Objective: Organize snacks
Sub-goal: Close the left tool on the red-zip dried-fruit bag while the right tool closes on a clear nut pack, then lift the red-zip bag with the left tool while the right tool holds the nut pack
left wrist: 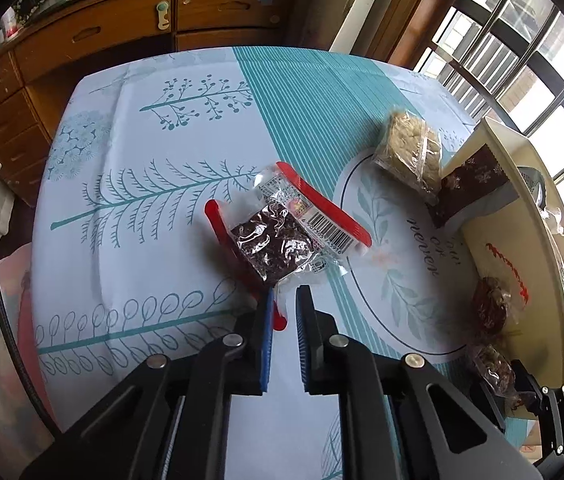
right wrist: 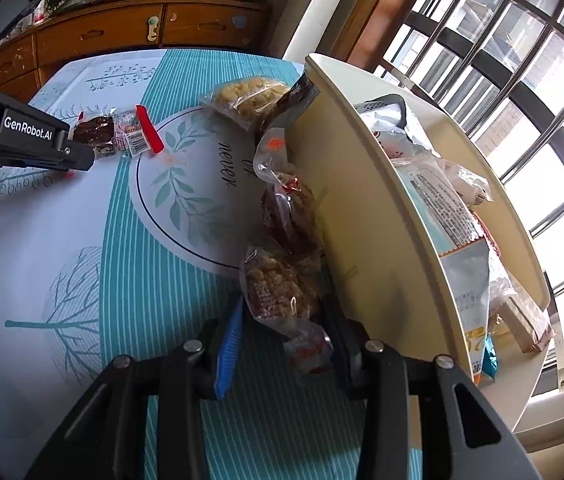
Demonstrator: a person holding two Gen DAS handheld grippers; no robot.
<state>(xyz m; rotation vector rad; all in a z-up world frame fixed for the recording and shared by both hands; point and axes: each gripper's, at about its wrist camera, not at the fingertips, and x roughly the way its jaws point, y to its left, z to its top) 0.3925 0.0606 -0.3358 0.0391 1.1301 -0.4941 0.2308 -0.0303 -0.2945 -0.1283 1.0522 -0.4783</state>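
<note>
In the left wrist view the left claw (left wrist: 283, 300) pinches the near red edge of a clear packet with a dark snack and barcode (left wrist: 282, 232), which lies on the teal-patterned worktop (left wrist: 129, 208). In the right wrist view the right claw (right wrist: 282, 320) stands spread around a brownish puffed-snack bag (right wrist: 282, 284), whether pressing it I cannot tell. Just past, at one o'clock, more bags lean on the cream bin (right wrist: 366, 216). Farther, at twelve o'clock, lies a pale puffed-snack bag (right wrist: 247, 94). A wooden dresser (right wrist: 121, 32) stands beyond.
</note>
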